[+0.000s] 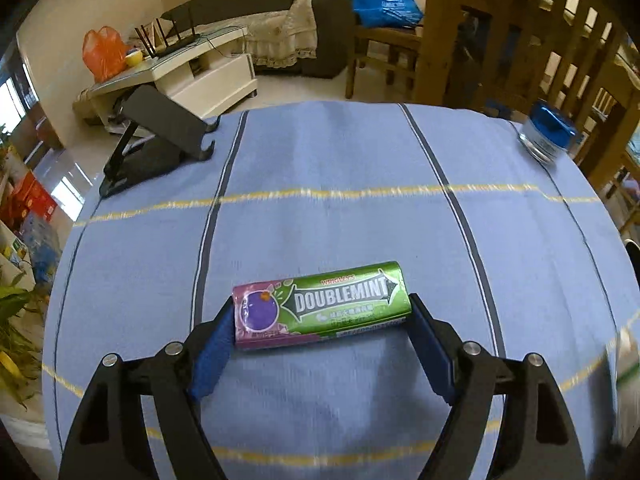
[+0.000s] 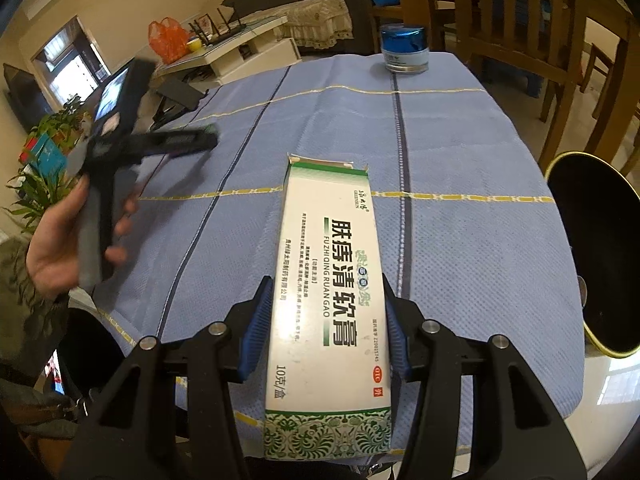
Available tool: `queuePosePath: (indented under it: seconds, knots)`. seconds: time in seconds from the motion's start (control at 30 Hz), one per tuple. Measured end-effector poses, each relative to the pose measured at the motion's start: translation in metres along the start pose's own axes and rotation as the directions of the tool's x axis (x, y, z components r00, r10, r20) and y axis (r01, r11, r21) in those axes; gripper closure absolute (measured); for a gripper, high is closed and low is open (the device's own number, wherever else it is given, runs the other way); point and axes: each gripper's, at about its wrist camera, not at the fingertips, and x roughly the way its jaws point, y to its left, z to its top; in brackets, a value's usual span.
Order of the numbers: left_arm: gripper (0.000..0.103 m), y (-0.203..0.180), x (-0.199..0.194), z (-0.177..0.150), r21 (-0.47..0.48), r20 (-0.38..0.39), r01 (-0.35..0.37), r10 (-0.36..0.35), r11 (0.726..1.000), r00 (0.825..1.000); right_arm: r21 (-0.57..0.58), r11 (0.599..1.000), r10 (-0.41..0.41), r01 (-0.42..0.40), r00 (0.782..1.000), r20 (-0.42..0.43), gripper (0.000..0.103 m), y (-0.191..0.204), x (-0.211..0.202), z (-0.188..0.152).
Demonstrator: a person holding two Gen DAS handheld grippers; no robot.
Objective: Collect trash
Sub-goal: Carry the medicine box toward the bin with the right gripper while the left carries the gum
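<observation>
Left gripper (image 1: pixel 322 312) first: its jaws stand wide and the blue pads (image 1: pixel 212 354) press on the two short ends of a green and purple Doublemint gum pack (image 1: pixel 320 306), which lies crosswise between the fingertips. So it is clamped on the pack, end to end, over the blue striped tablecloth (image 1: pixel 340 208). Whether the pack sits on the cloth or is a touch above it, I cannot tell. The gripper points steeply down at the table.

Over to the right gripper (image 2: pixel 326 320): jaws about half apart, blue pads (image 2: pixel 256 332) tight against the long sides of a white and green ointment box (image 2: pixel 326 300). The box runs lengthwise away from the camera, its far flap end open, its near end reaching back between the gripper's arms. It too is held tilted down over the cloth.

In the right wrist view the left gripper appears blurred at the left edge, with a bare hand (image 2: pixel 60 248) around its grey handle, palm towards the camera, fingers loosely curled.

A black bin with a yellow rim (image 2: pixel 596 256) stands just beside the table's right edge. A blue-lidded jar (image 2: pixel 404 50) sits at the far edge, and a black folding stand (image 1: pixel 156 140) at the far left corner.
</observation>
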Motion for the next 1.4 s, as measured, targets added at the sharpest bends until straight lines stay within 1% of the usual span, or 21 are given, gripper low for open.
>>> queuePosePath:
  seconds: [0.1, 0.2, 0.37, 0.43, 0.47, 0.5, 0.53, 0.57, 0.67, 0.73, 0.83, 0.87, 0.9, 0.97, 1.13, 1.3, 1.4]
  knots:
    - [0.025, -0.002, -0.006, -0.01, 0.018, -0.008, 0.022, -0.022, 1.0, 1.0, 0.001, 1.0, -0.031, 0.031, 0.999, 0.012, 0.053, 0.002, -0.005, 0.002]
    - [0.024, -0.006, -0.011, -0.018, 0.032, -0.005, 0.029, -0.029, 0.999, 1.0, -0.023, 0.995, -0.095, 0.095, 0.995, 0.018, 0.053, 0.007, -0.006, 0.005]
    - [0.024, -0.007, -0.016, -0.027, 0.043, 0.008, 0.039, -0.039, 0.998, 0.999, -0.029, 0.991, -0.129, 0.128, 0.991, -0.026, 0.053, 0.005, 0.012, 0.011]
    - [0.024, -0.007, -0.016, -0.028, 0.046, 0.01, 0.04, -0.04, 0.998, 0.999, -0.037, 0.989, -0.146, 0.145, 0.989, -0.03, 0.051, 0.006, 0.016, 0.011]
    - [0.024, -0.007, -0.016, -0.028, 0.047, 0.011, 0.04, -0.04, 0.998, 0.999, -0.038, 0.988, -0.148, 0.147, 0.988, -0.032, 0.043, 0.007, 0.015, 0.011]
    - [0.024, -0.007, -0.017, -0.029, 0.048, 0.012, 0.04, -0.04, 0.998, 0.999, -0.038, 0.987, -0.156, 0.154, 0.987, -0.035, 0.024, 0.008, 0.015, 0.012]
    - [0.024, -0.009, -0.018, -0.03, 0.048, 0.013, 0.039, -0.04, 0.998, 0.999, -0.042, 0.984, -0.172, 0.171, 0.985, -0.032, 0.016, 0.009, 0.014, 0.012]
    - [0.024, -0.008, -0.018, -0.03, 0.049, 0.014, 0.04, -0.041, 0.998, 0.999, -0.055, 0.98, -0.192, 0.19, 0.981, -0.022, 0.013, 0.011, 0.011, 0.011]
    - [0.024, -0.008, -0.017, -0.029, 0.052, 0.02, 0.04, -0.041, 0.998, 0.999, -0.079, 0.978, -0.196, 0.194, 0.98, -0.021, 0.014, 0.013, 0.004, 0.009]
    - [0.024, -0.008, -0.017, -0.029, 0.051, 0.023, 0.04, -0.041, 0.998, 0.999, -0.086, 0.977, -0.198, 0.195, 0.98, -0.029, 0.017, 0.011, 0.004, 0.009]
    - [0.024, -0.008, -0.017, -0.029, 0.055, 0.025, 0.04, -0.042, 0.998, 0.999, -0.09, 0.979, -0.187, 0.181, 0.98, -0.062, 0.035, 0.007, 0.009, 0.008]
    - [0.024, -0.008, -0.017, -0.03, 0.056, 0.025, 0.041, -0.042, 0.998, 0.999, -0.09, 0.98, -0.182, 0.175, 0.981, -0.074, 0.042, 0.006, 0.013, 0.008]
    - [0.024, -0.008, -0.017, -0.03, 0.055, 0.024, 0.042, -0.044, 0.998, 0.999, -0.084, 0.983, -0.168, 0.162, 0.983, -0.075, 0.045, 0.005, 0.014, 0.008]
    - [0.025, -0.008, -0.018, -0.031, 0.051, 0.025, 0.045, -0.046, 0.998, 0.999, -0.082, 0.985, -0.154, 0.149, 0.986, -0.064, 0.056, 0.007, 0.012, 0.008]
    - [0.025, -0.016, -0.021, -0.03, 0.055, 0.025, 0.07, -0.071, 0.996, 0.997, -0.101, 0.985, -0.148, 0.143, 0.988, -0.049, 0.057, 0.014, 0.006, 0.006]
    - [0.025, -0.041, -0.038, -0.027, 0.116, 0.078, 0.08, -0.09, 0.99, 0.993, -0.088, 0.982, -0.168, 0.167, 0.986, 0.0, 0.057, 0.012, -0.011, 0.003]
    - [0.025, -0.055, -0.05, -0.025, 0.133, 0.095, 0.107, -0.12, 0.985, 0.988, -0.075, 0.976, -0.204, 0.205, 0.979, 0.025, 0.057, 0.006, -0.023, 0.003]
